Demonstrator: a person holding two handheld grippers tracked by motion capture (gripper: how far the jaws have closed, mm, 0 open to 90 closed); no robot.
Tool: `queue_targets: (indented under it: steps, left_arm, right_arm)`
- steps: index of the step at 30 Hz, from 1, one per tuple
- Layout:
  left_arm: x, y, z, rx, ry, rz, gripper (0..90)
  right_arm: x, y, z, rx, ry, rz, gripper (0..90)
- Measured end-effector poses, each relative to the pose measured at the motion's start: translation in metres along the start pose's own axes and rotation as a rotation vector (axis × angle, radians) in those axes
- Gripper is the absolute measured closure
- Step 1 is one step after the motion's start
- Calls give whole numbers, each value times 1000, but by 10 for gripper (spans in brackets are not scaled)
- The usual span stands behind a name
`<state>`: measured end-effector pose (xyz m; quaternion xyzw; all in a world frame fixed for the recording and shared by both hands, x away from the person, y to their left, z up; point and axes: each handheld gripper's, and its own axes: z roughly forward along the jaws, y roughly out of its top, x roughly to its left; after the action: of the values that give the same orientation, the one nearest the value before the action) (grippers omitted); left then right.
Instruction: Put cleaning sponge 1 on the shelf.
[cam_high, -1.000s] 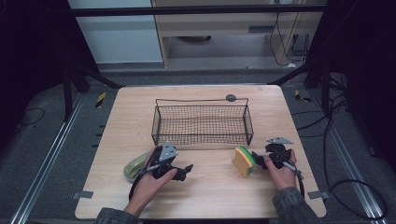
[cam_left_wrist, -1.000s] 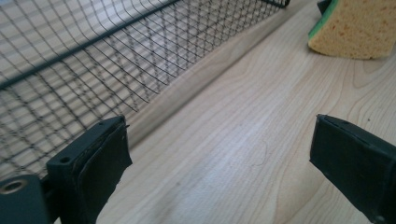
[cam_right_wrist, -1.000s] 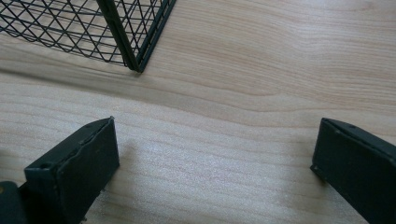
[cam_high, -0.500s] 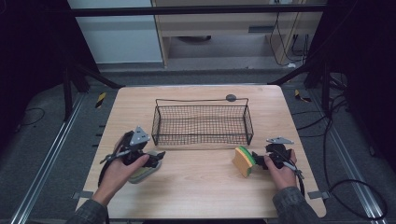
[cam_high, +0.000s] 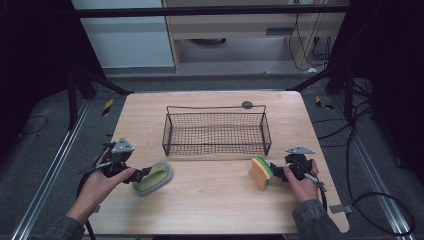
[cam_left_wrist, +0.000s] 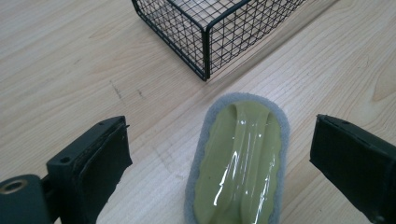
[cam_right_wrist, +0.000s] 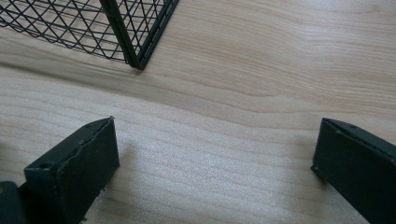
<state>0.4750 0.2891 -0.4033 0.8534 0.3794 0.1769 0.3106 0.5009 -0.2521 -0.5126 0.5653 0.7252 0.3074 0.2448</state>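
Since a second ago the left hand-held gripper (cam_high: 142, 175) has swung leftward; jaws spread, the scrubber (cam_left_wrist: 238, 158) lies between them, ungripped. The right hand-held gripper (cam_high: 274, 171), open over bare tabletop (cam_right_wrist: 243, 116), has the sponge (cam_high: 261, 172) just beside it in the high view.

The left gripper (cam_high: 142, 174) is black, with a grey three-cornered plate on top and a dark cable trailing from it. The right gripper (cam_high: 274, 171) is black too, with the same grey plate and a cable. In the gripper views, each has two squared black jaws faced with matte pads; one left jaw carries a brass-coloured ring. Both forearms wear dark grey sleeves.
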Motion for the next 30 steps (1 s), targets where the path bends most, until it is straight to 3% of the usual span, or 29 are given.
queue_targets:
  steps: [6, 9, 20, 25, 30]
  left_arm:
    - [-4, 12, 1, 69, -6, 63, 37]
    - [-7, 18, 4, 106, -35, 102, 54]
    - [-9, 19, 13, 205, -52, 121, 121]
    - [-8, 20, 18, 226, -58, 105, 192]
    - [-8, 19, 18, 248, -79, 117, 308]
  right_arm:
    - [1, -2, -1, -3, -2, 8, 6]
    - [1, -2, -1, -2, -2, 9, 6]
    - [1, -1, -2, 1, -2, 11, 6]
    - [1, -1, -1, -2, 1, 7, 4]
    - [1, -1, -1, -1, 4, 4, 4]
